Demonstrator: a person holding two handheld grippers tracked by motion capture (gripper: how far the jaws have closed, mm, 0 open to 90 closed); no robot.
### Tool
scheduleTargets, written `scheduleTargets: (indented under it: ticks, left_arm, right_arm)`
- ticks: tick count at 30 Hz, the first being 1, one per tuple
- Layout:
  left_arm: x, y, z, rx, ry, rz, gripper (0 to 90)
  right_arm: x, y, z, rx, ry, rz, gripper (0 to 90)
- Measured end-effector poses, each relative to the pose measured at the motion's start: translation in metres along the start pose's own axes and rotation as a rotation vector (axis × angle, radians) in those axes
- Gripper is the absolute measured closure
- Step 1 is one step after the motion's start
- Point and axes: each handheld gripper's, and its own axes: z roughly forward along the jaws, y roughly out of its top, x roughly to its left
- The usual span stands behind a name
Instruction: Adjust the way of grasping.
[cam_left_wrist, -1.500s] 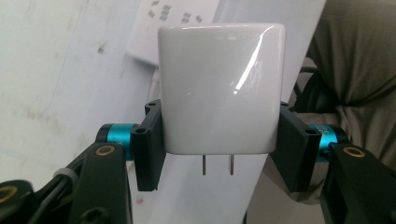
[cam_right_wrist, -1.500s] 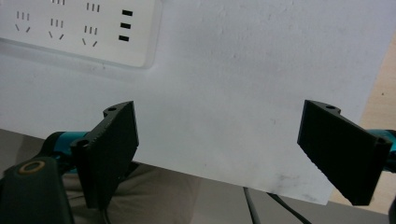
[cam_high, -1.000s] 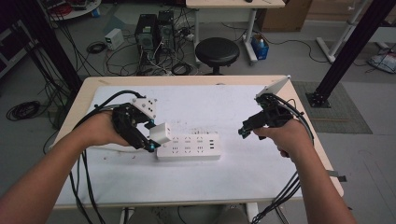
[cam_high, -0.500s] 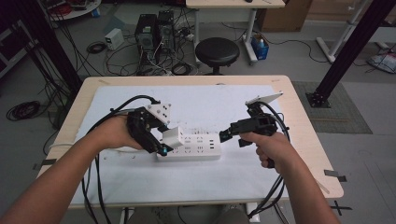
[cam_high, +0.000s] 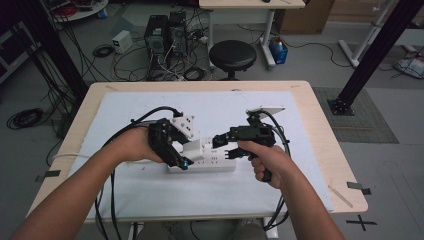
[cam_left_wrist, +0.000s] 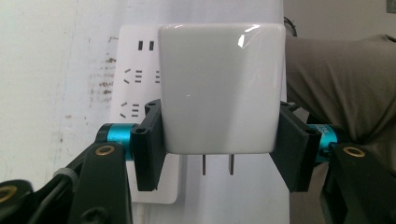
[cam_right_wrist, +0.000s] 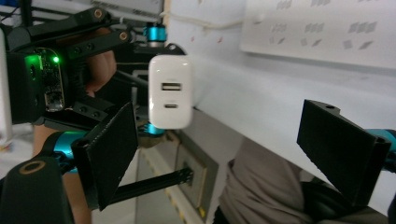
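A white power strip (cam_high: 205, 163) lies on the white mat in the middle of the table. My left gripper (cam_high: 181, 150) is shut on a white cube-shaped charger (cam_high: 193, 147), held just above the strip's left end. In the left gripper view the charger (cam_left_wrist: 219, 88) sits between both jaws with its two prongs (cam_left_wrist: 217, 164) bare, and the strip's sockets (cam_left_wrist: 135, 93) lie behind it. My right gripper (cam_high: 218, 142) is open, right beside the charger. Its view shows the charger's port face (cam_right_wrist: 169, 91) just ahead of its wide-apart jaws, with the strip (cam_right_wrist: 317, 32) beyond.
The white mat (cam_high: 260, 190) covers most of the wooden table (cam_high: 320, 115). Black cables (cam_high: 107, 200) trail off the near edge from both grippers. A black stool (cam_high: 232, 54) and computer towers (cam_high: 162, 32) stand on the floor beyond the far edge.
My right gripper has swung left across the mat, from well clear of the strip to right beside the charger. The left gripper with the charger has shifted slightly right over the strip.
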Motion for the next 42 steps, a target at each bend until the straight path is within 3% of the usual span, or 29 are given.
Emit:
scheduleTargets:
  ticks: [4,5,10,12,15,20,22,23,27,34,37,38,40,42]
  left_arm:
    - [0.000,0.004,0.003,0.014,0.000,0.013,42.5]
    - [0.000,0.005,0.004,0.018,-0.001,0.019,42.5]
    - [0.000,0.008,0.007,0.015,-0.004,0.024,42.5]
    - [0.000,0.009,0.007,0.011,-0.006,0.026,42.5]
    - [-0.001,0.010,0.008,0.009,-0.005,0.033,42.6]
    - [-0.002,0.012,0.011,0.006,-0.002,0.038,42.5]
    - [-0.001,0.012,0.011,0.016,-0.001,0.049,42.5]
    - [-0.002,0.012,0.012,0.019,-0.002,0.053,42.5]
    - [-0.002,0.013,0.013,0.019,0.003,0.058,42.5]
    - [-0.003,0.014,0.014,0.028,0.013,0.066,42.5]
    - [-0.002,0.016,0.016,0.040,0.007,0.034,41.4]
    - [-0.002,0.017,0.016,0.037,0.009,0.014,37.4]
    - [0.000,0.018,0.017,0.080,-0.013,-0.013,29.7]
    - [0.001,0.018,0.017,0.107,-0.013,-0.034,28.4]
  right_arm:
    - [0.000,0.000,0.013,0.025,0.045,0.008,12.2]
    - [0.000,0.000,0.019,0.031,0.059,0.015,16.4]
    - [0.002,0.001,0.026,0.025,0.075,0.014,19.0]
    - [0.002,0.001,0.027,0.023,0.084,0.019,26.7]
    - [0.001,0.003,0.029,0.033,0.101,0.020,27.9]
    - [0.000,0.004,0.033,0.043,0.129,0.039,40.4]
    - [0.000,0.004,0.033,0.046,0.127,0.036,42.5]
    - [0.000,0.004,0.034,0.037,0.125,0.027,52.4]
    - [-0.002,0.005,0.033,0.038,0.114,0.023,59.0]
    - [-0.003,0.005,0.032,0.039,0.119,0.030,61.4]
    - [-0.002,0.005,0.033,0.036,0.103,0.021,62.0]
    - [-0.001,0.005,0.033,0.039,0.097,0.016,62.0]
    - [0.000,0.005,0.034,0.044,0.066,0.003,62.0]
    - [0.001,0.004,0.033,0.033,0.047,-0.002,62.0]
